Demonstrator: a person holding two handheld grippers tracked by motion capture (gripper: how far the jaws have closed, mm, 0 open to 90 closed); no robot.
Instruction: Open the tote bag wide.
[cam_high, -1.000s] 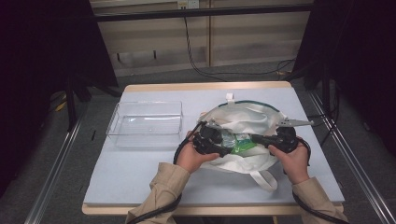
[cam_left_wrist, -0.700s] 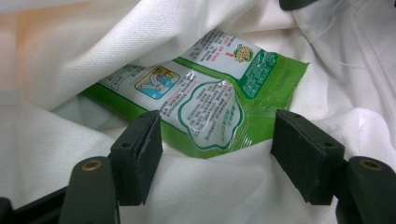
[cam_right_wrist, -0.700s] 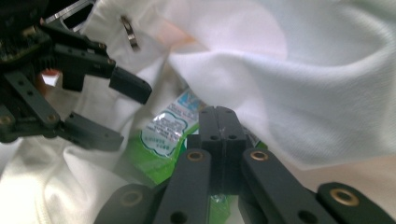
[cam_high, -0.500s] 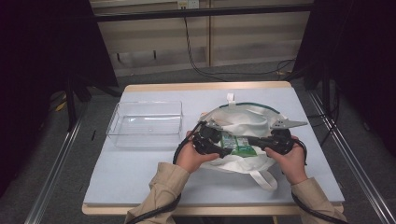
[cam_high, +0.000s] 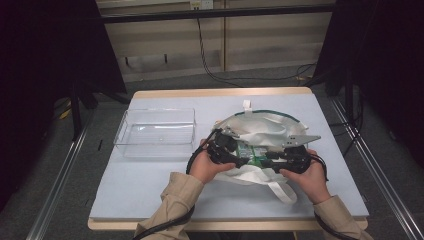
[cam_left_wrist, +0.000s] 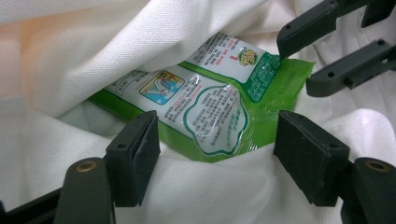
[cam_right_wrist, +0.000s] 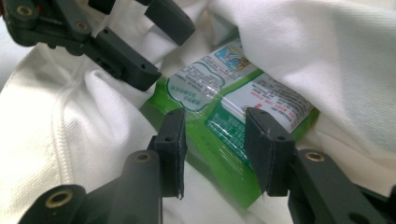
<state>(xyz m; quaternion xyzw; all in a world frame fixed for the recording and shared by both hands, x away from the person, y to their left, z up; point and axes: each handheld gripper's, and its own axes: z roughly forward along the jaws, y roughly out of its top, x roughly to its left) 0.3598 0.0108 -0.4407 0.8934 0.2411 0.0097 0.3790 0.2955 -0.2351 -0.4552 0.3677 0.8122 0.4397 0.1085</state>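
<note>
Dark curtains and a beige wall with trailing black cables frame a pale blue desk (cam_high: 150, 190) where a person sits with a hand-held gripper in each hand. Left of the middle stands a clear, empty rectangular plastic bin (cam_high: 156, 131), apart from the work; it may be where goods are meant to go. Right of it lies a white canvas tote bag with a dark green rim (cam_high: 265, 131), flat on the desk, its mouth toward the person, and both tools meet at that mouth. A green and white glossy plastic snack packet (cam_left_wrist: 210, 109) lies inside the opening, half covered by a fold of cloth. The left hand-held gripper (cam_high: 239, 161) has its jaws wide apart and has just been opening; the packet's lower edge and the bag's lip lie between its pads (cam_left_wrist: 140, 154) without being pinched, so it seems placed to hold the opening clear. The right hand-held gripper (cam_right_wrist: 212, 140) has also just been opening: its jaws straddle the packet's sealed green end but do not press on it, so nothing is gripped. The packet is flat and crinkly, with printed panels of small text, a cartoon picture and a round badge, and its film shines under the light.
</note>
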